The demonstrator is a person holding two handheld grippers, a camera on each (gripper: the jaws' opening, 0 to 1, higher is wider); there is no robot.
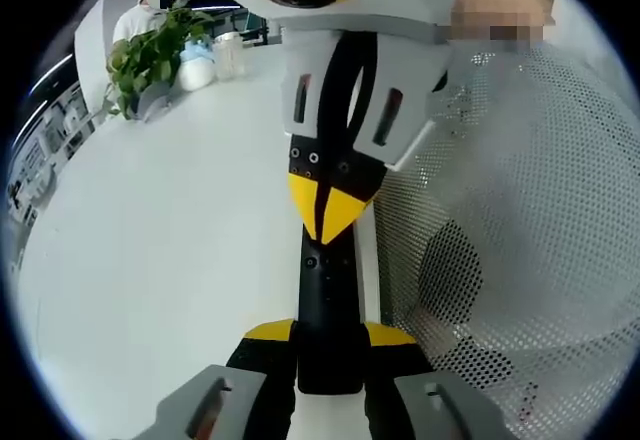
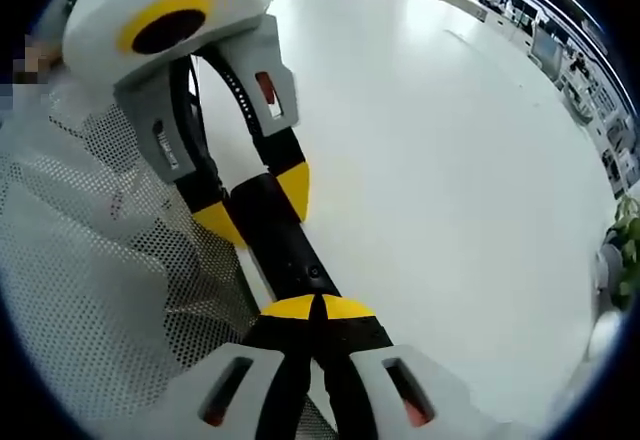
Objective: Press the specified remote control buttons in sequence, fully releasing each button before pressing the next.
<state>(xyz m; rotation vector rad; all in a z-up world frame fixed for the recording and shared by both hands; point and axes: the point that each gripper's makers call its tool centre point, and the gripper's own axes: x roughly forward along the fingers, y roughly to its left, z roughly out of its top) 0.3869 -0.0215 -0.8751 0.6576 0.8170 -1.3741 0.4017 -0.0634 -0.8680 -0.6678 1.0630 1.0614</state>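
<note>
A slim black remote (image 1: 325, 290) is held out over the white table (image 1: 150, 260), lengthwise between the two grippers. My left gripper (image 1: 330, 332) is shut on its near end, one yellow-tipped finger on each side. My right gripper (image 1: 325, 205) comes in from the top, its yellow tips closed together and resting on the remote's upper face. In the right gripper view, my right gripper (image 2: 317, 308) has its tips pressed together on the remote (image 2: 290, 250), and my left gripper (image 2: 255, 205) clamps the far end. The buttons are hidden.
A person's white mesh sleeve (image 1: 520, 210) hangs close beside the grippers, also the sleeve (image 2: 90, 260). At the table's far end stand a green plant (image 1: 150, 55), a white pot (image 1: 195, 65) and a clear jar (image 1: 228, 55). The table (image 2: 450, 160) stretches away wide.
</note>
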